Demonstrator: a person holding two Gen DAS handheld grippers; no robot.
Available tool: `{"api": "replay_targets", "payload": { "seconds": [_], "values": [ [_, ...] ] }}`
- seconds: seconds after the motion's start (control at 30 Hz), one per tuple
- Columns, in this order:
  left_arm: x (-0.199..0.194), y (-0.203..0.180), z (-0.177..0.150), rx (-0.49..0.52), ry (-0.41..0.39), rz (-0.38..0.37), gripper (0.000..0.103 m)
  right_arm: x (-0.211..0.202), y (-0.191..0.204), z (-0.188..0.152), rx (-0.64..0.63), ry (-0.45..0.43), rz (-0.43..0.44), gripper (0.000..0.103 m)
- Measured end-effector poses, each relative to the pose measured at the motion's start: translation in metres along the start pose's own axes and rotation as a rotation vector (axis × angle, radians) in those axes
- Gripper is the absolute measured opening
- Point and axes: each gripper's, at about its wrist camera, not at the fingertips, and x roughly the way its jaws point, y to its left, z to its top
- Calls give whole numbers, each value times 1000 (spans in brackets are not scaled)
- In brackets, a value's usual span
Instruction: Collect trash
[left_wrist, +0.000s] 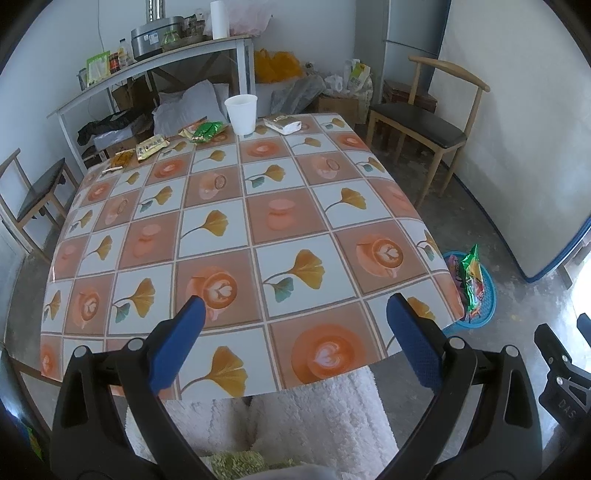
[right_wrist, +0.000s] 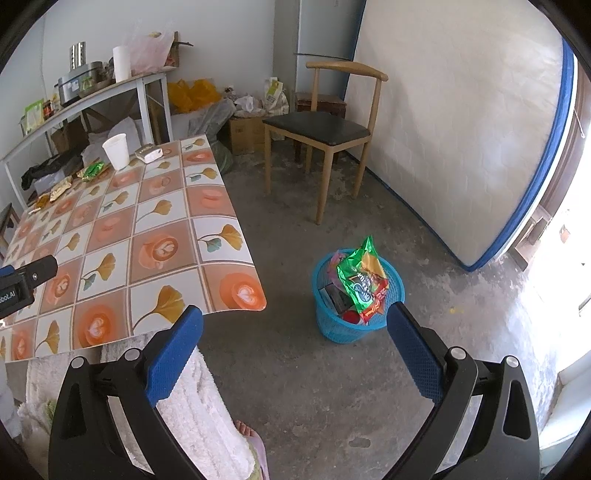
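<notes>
A blue mesh trash basket (right_wrist: 356, 325) stands on the floor right of the table, stuffed with wrappers; a green snack bag (right_wrist: 360, 275) sticks out of its top. The basket (left_wrist: 480, 295) also shows past the table corner in the left wrist view. At the table's far edge lie a white paper cup (left_wrist: 241, 113), a green wrapper (left_wrist: 207, 132), a white packet (left_wrist: 284, 123) and yellow wrappers (left_wrist: 149, 147). My left gripper (left_wrist: 295, 325) hovers open over the near table edge, holding nothing. My right gripper (right_wrist: 295, 332) is open above the floor, left of the basket, also holding nothing.
The table (left_wrist: 236, 221) has a checked orange-and-white cloth. A wooden chair (right_wrist: 325, 129) stands beyond the basket, a mattress (right_wrist: 461, 129) leans on the right wall, and a cluttered shelf (left_wrist: 155, 59) stands behind the table. The person's fuzzy white garment (left_wrist: 295, 413) and foot (right_wrist: 247, 430) are below.
</notes>
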Motion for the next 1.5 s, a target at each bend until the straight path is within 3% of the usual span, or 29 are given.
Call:
{"api": "replay_targets", "payload": {
  "seconds": [0.77,1.5],
  "values": [
    [-8,24,2,-73,-25,69,95,0,19,7,-40,-11,40,97],
    [-7,27,1,-81,-20,76,95,-3,29,6,-108,-10,31,97]
  ]
}}
